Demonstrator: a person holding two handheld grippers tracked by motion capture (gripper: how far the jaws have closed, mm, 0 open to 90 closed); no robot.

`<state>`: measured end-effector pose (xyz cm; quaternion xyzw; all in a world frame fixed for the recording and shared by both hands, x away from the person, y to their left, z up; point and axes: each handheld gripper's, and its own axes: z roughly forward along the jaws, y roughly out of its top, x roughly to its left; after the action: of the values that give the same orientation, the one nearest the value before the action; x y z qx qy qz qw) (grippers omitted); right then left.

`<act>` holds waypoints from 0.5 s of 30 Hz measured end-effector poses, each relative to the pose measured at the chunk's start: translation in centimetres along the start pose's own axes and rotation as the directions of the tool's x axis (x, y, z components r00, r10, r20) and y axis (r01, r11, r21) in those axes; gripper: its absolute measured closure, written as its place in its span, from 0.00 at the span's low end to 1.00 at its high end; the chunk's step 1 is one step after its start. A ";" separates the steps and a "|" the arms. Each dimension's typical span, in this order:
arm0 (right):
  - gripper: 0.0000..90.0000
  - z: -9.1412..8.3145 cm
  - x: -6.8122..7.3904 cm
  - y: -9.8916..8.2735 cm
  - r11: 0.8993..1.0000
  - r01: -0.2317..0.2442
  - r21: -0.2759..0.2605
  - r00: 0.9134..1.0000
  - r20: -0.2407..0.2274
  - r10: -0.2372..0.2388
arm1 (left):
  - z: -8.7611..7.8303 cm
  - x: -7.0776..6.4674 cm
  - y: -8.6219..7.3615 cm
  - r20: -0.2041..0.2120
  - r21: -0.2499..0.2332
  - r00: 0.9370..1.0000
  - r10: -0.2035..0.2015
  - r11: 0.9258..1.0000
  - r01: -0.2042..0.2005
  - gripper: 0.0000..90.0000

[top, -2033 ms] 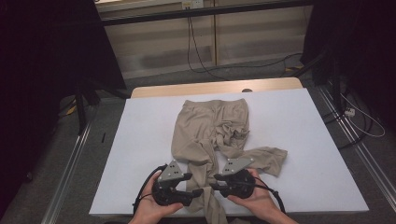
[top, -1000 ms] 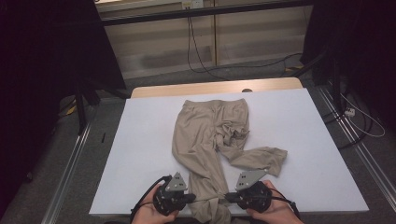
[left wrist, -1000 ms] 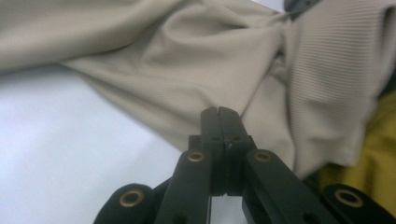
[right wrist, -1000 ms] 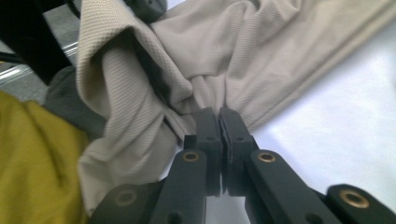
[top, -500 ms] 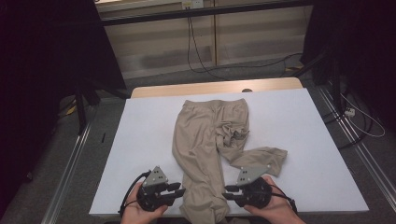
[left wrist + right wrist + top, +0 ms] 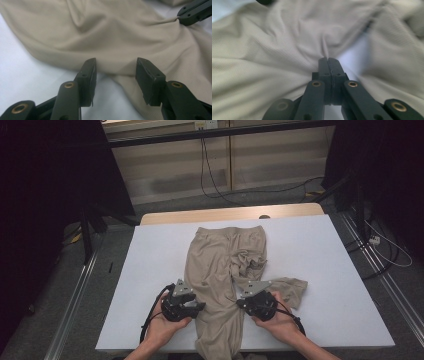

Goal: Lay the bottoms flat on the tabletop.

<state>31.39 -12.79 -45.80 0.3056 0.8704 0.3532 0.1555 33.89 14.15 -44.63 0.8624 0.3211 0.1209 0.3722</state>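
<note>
A white counter (image 6: 330,270) carries a pair of beige trousers (image 6: 217,270), which lie down its middle with the waistband toward the far edge and one straight leg running to the near edge, where its end hangs just over. The other leg is bunched and crumpled at the crotch and folds off toward the right edge, ending in a flattened cuff (image 6: 292,290) near the right hand. The person's forearms come in over the near edge, one on each side of the straight leg. The left hand-held gripper (image 6: 192,306) sits at the left edge of that leg; in the left gripper view (image 6: 116,75) its jaws stand about half apart, having just been opening, with the hem of the cloth lying ahead of and partly between the pads but not pressed by them. The right hand-held gripper (image 6: 245,302) sits at the leg's right edge; in the right gripper view (image 6: 328,65) its jaws have just closed flat together, pinching a fold of the fabric, which radiates in tight creases from the tips.
</note>
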 end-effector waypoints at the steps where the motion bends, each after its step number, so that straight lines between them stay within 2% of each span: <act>1: 1.00 -0.2 -0.4 -0.2 1.000 -0.004 0.002 1.000 0.017 0.004 | -0.2 0.0 0.1 -0.005 -0.012 1.000 -0.002 1.000 0.002 0.58; 4: 1.00 -1.0 -1.6 -0.7 1.000 -0.025 0.001 0.998 0.055 0.025 | -0.8 -0.2 0.1 0.011 -0.042 1.000 -0.004 0.999 0.004 0.62; 5: 1.00 -1.1 -1.8 -0.9 1.000 -0.027 0.005 0.997 0.072 0.026 | -0.9 -0.5 0.2 0.033 -0.056 0.999 -0.004 0.998 0.006 0.65; 7: 1.00 -1.4 -2.2 -1.3 1.000 -0.012 0.021 0.994 0.112 0.010 | -1.0 -1.5 0.4 0.065 -0.056 0.996 0.058 0.997 -0.054 0.76; 10: 0.92 -1.7 -2.6 -1.6 0.998 -0.057 0.010 0.992 0.109 0.056 | -0.1 -2.9 0.6 0.093 -0.040 0.989 0.118 0.993 -0.115 0.77; 12: 0.88 -2.2 -2.5 -1.6 0.999 -0.048 -0.022 0.994 0.097 0.050 | 0.5 -3.5 0.8 0.109 -0.031 0.981 0.162 0.987 -0.159 0.75; 14: 0.86 -2.9 -2.1 -1.5 0.998 -0.042 -0.056 0.996 0.074 0.046 | 1.4 -4.0 0.8 0.120 -0.019 0.977 0.178 0.984 -0.176 0.71; 15: 0.86 -3.3 -1.8 -1.5 0.997 -0.043 -0.068 0.998 0.039 0.045 | 1.7 -4.2 0.7 0.128 -0.009 0.976 0.176 0.984 -0.176 0.66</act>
<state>30.53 -16.50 -44.46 0.3265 0.8478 0.3791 0.1756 31.77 10.14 -45.13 0.8939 0.2193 0.0975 0.3787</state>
